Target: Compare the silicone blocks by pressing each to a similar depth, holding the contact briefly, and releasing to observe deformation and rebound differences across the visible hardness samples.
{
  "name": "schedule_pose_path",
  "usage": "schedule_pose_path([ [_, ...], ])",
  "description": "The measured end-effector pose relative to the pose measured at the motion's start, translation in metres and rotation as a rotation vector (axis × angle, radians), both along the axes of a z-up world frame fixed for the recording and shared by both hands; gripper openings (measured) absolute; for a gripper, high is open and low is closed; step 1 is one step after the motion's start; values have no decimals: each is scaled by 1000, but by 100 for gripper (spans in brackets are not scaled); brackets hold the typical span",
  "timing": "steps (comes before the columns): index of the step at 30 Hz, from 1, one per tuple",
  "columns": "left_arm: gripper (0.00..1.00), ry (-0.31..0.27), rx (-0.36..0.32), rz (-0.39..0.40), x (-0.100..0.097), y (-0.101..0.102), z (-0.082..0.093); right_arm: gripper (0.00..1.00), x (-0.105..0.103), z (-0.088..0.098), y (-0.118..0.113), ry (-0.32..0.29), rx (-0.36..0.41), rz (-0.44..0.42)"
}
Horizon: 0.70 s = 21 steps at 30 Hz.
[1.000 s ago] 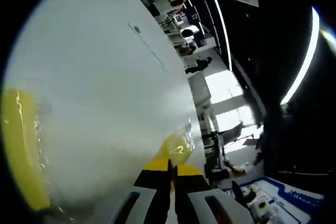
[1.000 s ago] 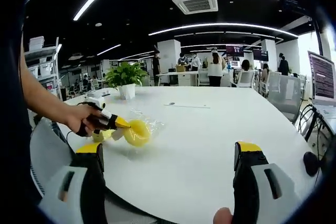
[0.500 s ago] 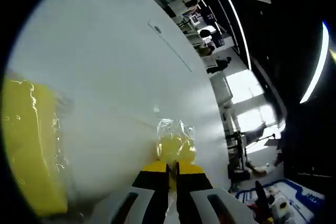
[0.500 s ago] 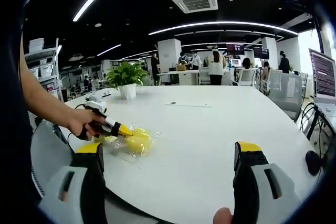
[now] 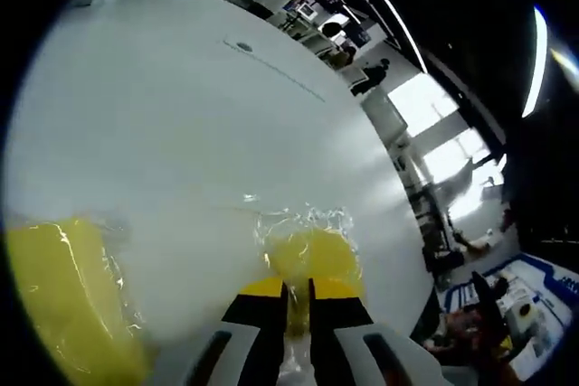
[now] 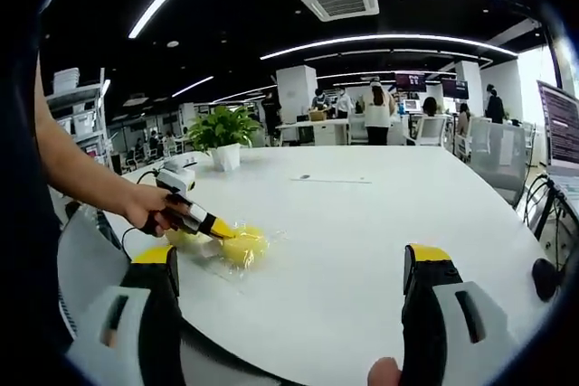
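Note:
A yellow silicone block point(image 5: 312, 255) in crinkled clear wrap lies on the white table point(image 5: 199, 124), right at my left gripper point(image 5: 297, 288). The jaws are closed to a thin slit on the block's near edge. A second wrapped yellow block point(image 5: 63, 300) lies at the lower left. In the right gripper view, a hand holds my left gripper point(image 6: 226, 230) slanted down onto the yellow block point(image 6: 246, 245), with the other block point(image 6: 185, 240) under the hand. My right gripper point(image 6: 297, 264) hangs over the table's near edge, open wide and holding nothing.
A potted plant point(image 6: 220, 131) stands at the table's far left, and a small dark spot point(image 6: 305, 177) marks the tabletop mid-back. A laptop screen point(image 6: 561, 133) is at the right edge. A grey chair back point(image 6: 86, 264) is at the lower left. People and desks fill the office behind.
My left gripper has come down with the wrapped block, which hung raised at its tip and now rests flat on the table. The right gripper has not moved.

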<state>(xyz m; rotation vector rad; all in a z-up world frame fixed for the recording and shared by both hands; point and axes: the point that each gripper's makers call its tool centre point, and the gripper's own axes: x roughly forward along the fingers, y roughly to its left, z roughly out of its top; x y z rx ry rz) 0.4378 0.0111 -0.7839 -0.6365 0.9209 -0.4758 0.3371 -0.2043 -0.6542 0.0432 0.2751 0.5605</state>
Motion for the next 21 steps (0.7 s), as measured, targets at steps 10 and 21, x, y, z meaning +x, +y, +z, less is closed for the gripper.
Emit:
schedule_pose_path([
  [10,50,-311,202,-212,2,3,39,97,2,-6,8,17,-8,18],
  [21,77,-594,347,-252,-16,72,98,97,7,-20,12,29,-75,58],
])
